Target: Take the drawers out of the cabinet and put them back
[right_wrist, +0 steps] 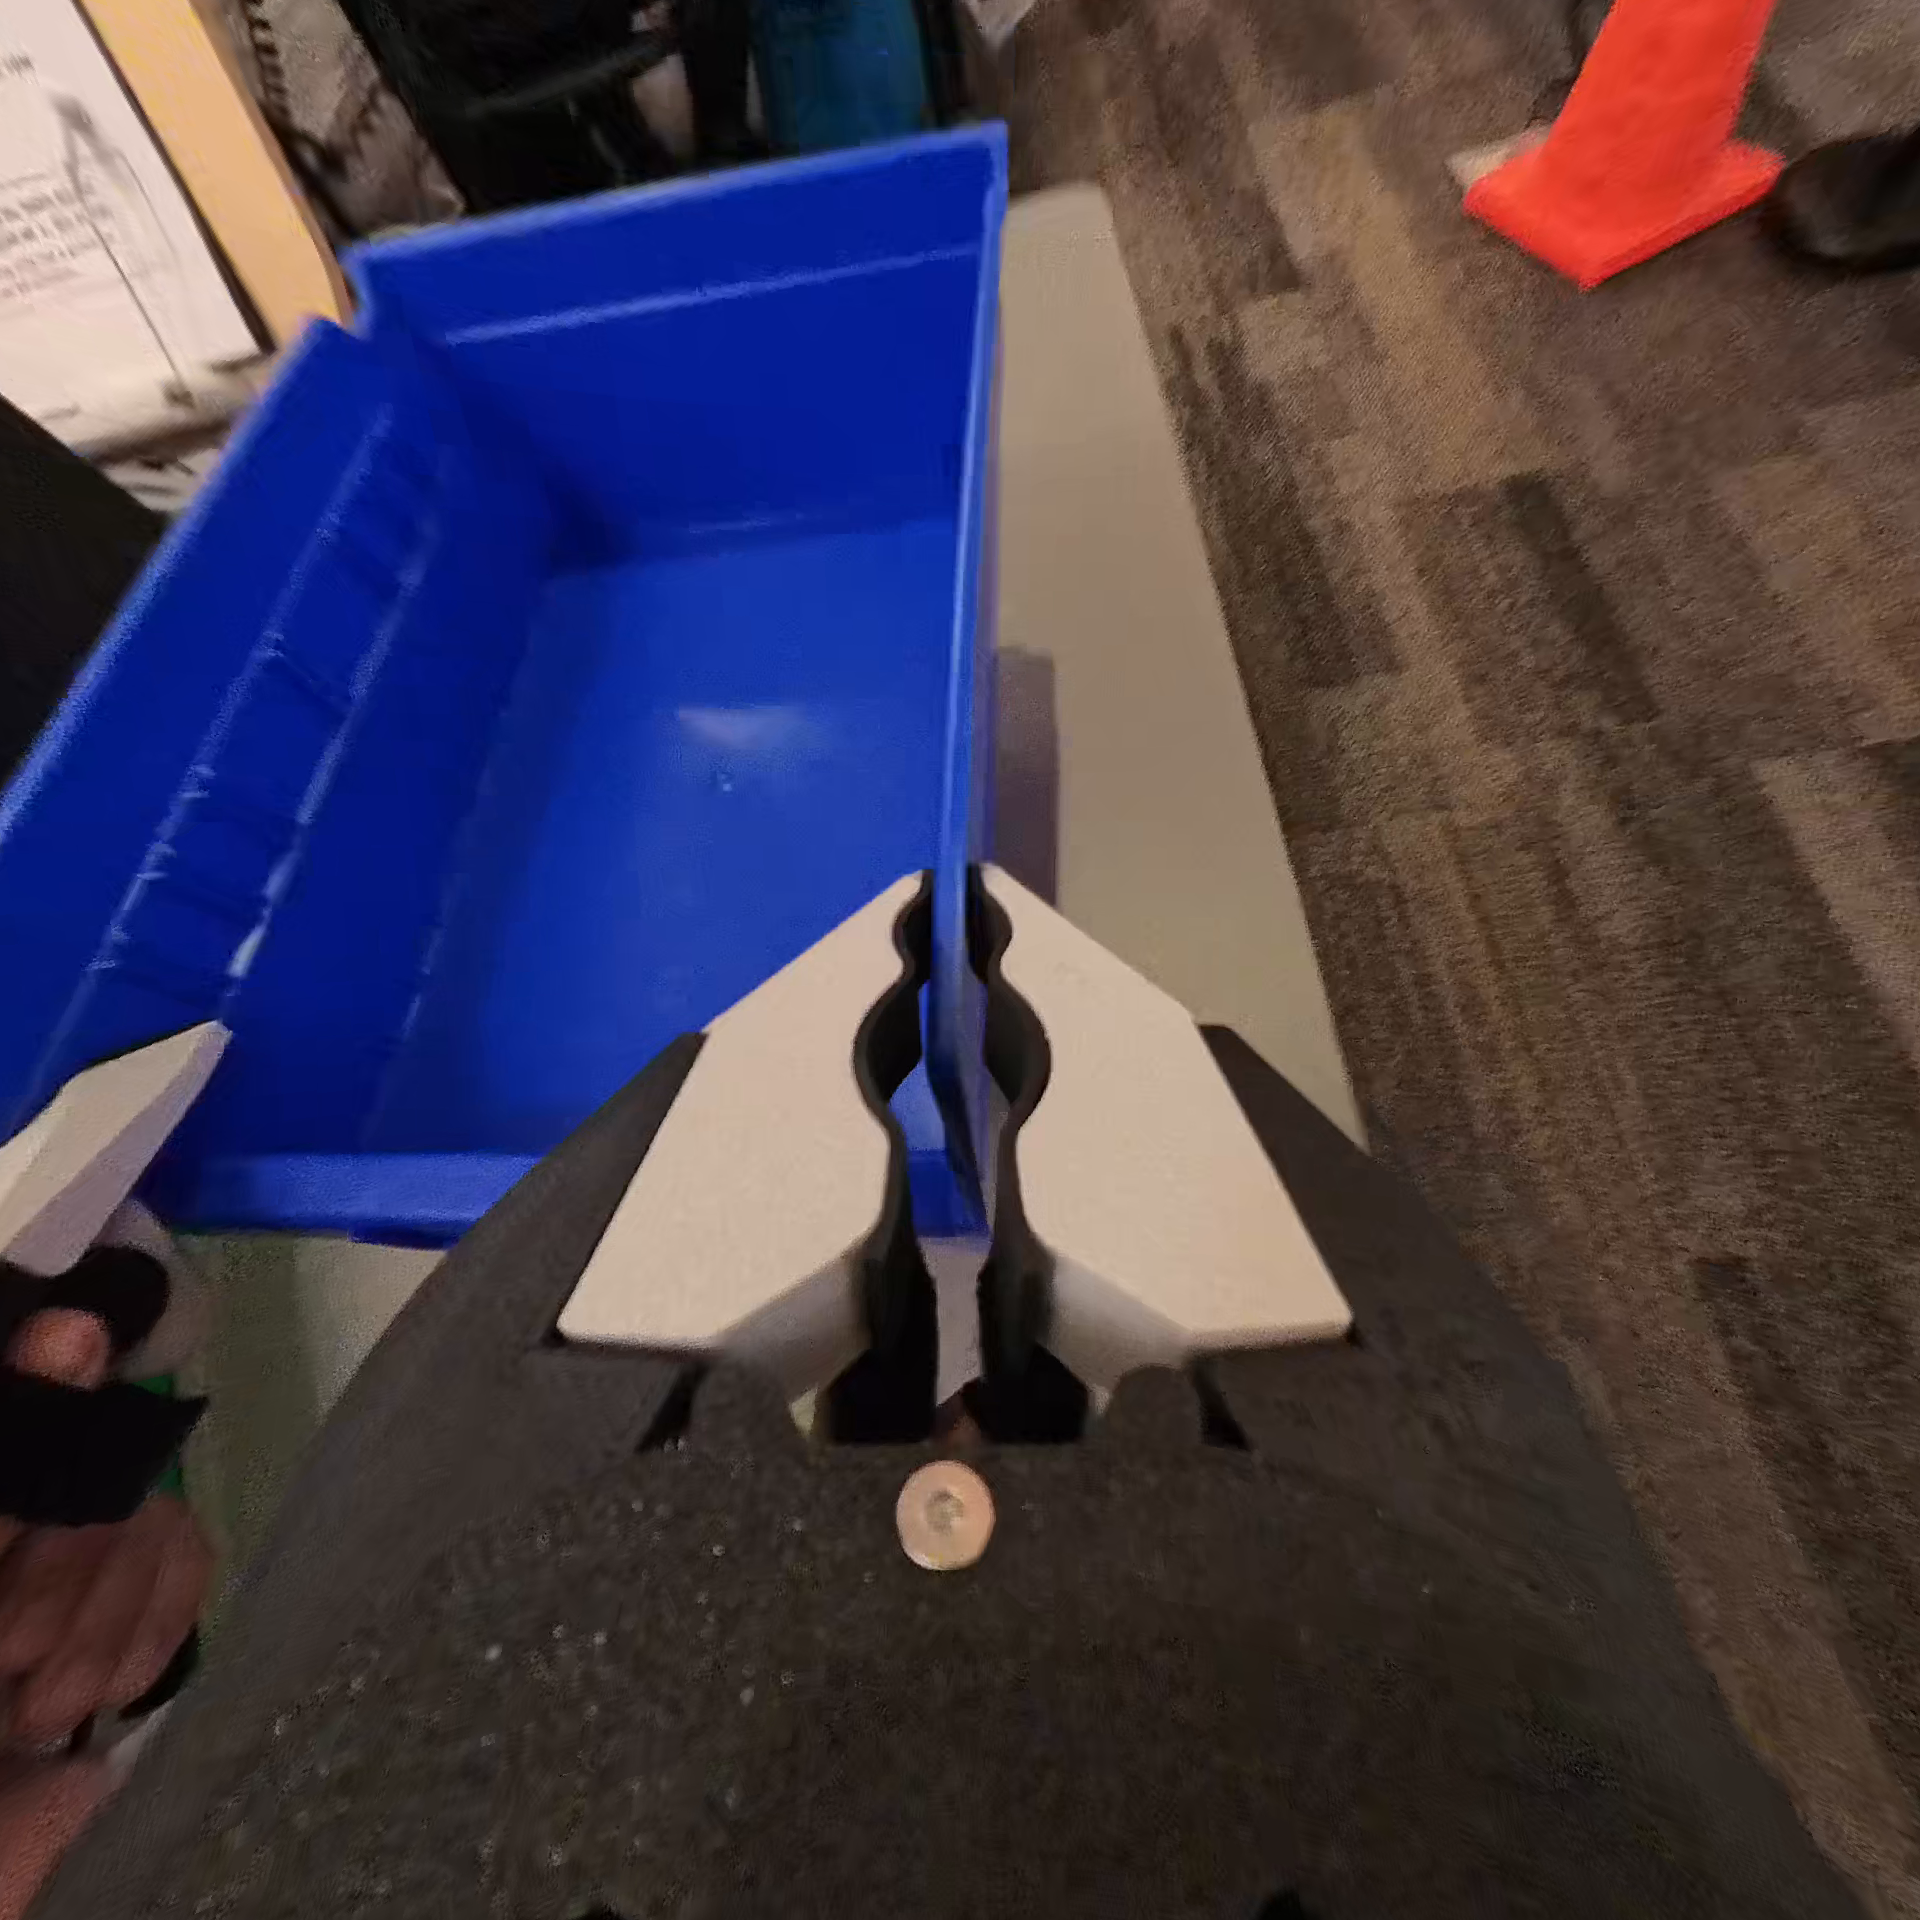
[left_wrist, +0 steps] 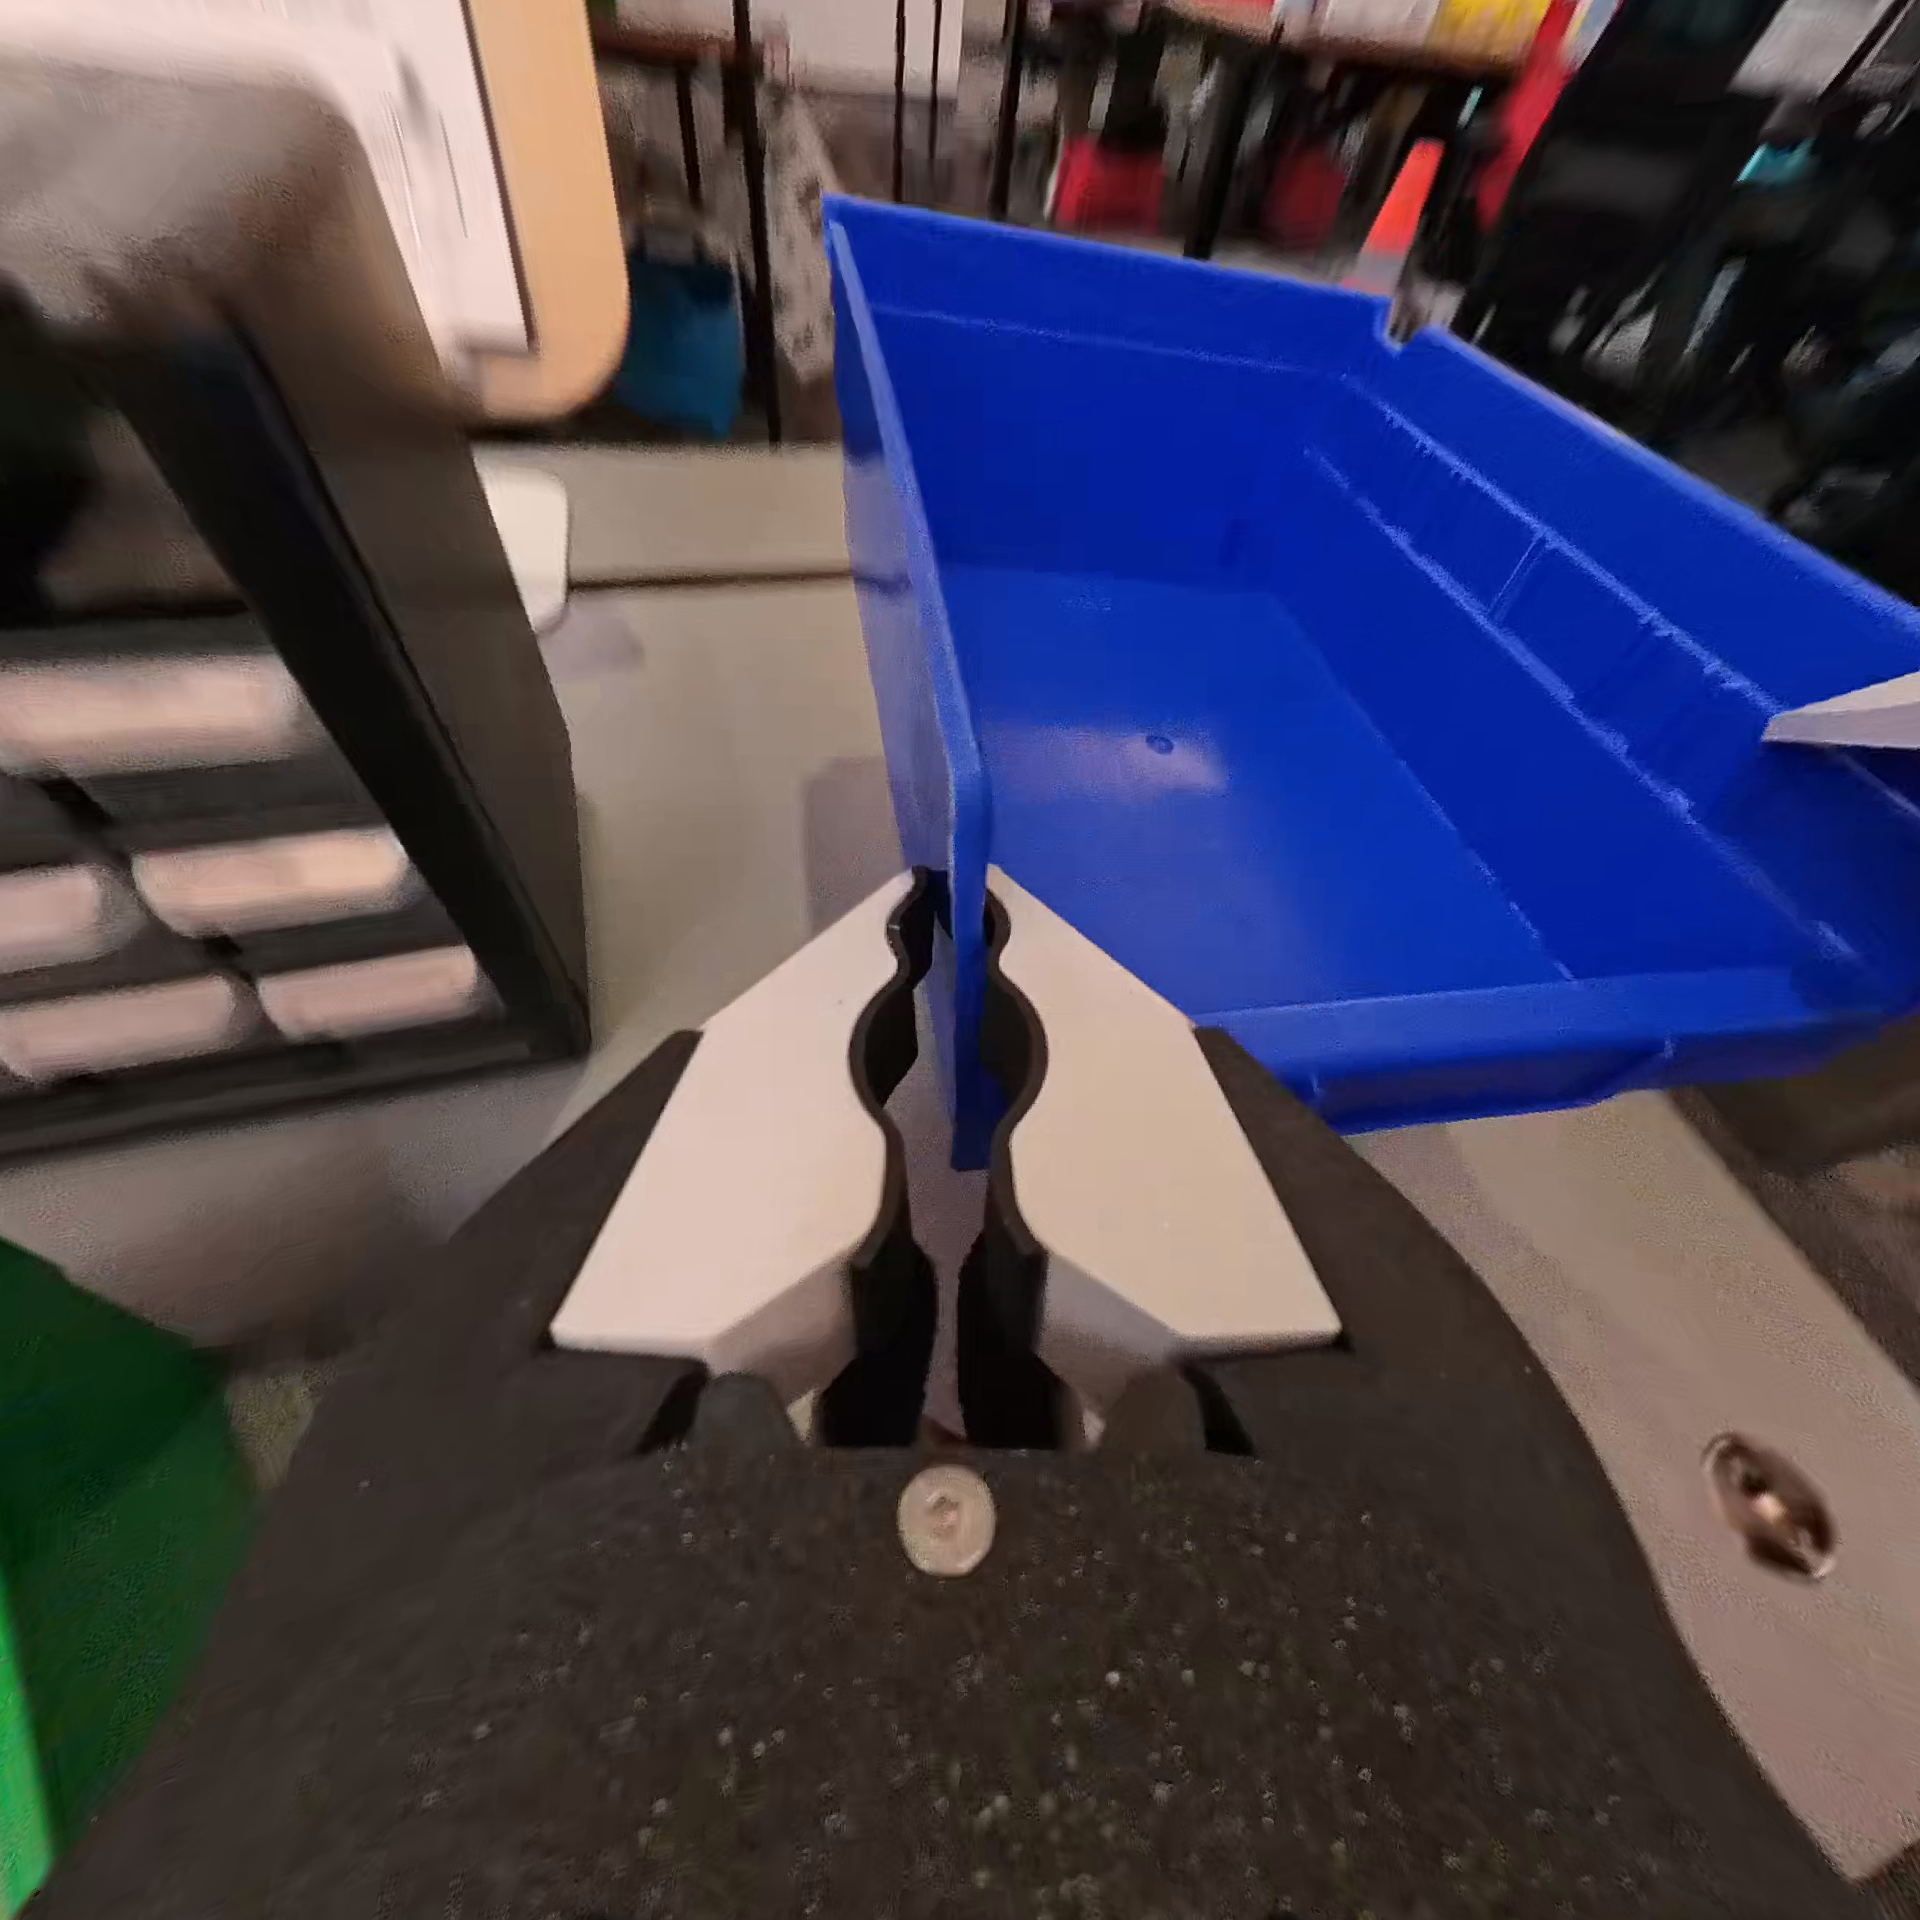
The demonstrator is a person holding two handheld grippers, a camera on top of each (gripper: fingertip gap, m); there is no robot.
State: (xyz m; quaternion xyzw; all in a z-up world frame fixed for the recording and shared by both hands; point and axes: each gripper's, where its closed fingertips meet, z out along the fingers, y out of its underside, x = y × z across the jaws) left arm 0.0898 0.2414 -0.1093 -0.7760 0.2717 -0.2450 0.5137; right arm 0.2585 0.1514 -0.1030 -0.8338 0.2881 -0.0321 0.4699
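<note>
An empty blue drawer (left_wrist: 1299,748) is held in the air by both grippers; it also shows in the right wrist view (right_wrist: 644,665). My left gripper (left_wrist: 956,894) is shut on the drawer's left side wall. My right gripper (right_wrist: 951,888) is shut on its right side wall. The right gripper's tip shows at the right edge of the left wrist view (left_wrist: 1849,717), and the left gripper's tip shows at the left edge of the right wrist view (right_wrist: 114,1122). The black cabinet (left_wrist: 343,665) stands to the left, blurred, with several small pale drawers (left_wrist: 270,873) in its lower rows.
A green thing (left_wrist: 94,1538) lies at the lower left. A pale grey table top (right_wrist: 1101,582) is under the drawer. An orange cone (right_wrist: 1631,145) stands on the grey carpet (right_wrist: 1558,831) to the right. A gloved hand (right_wrist: 83,1434) holds the left gripper.
</note>
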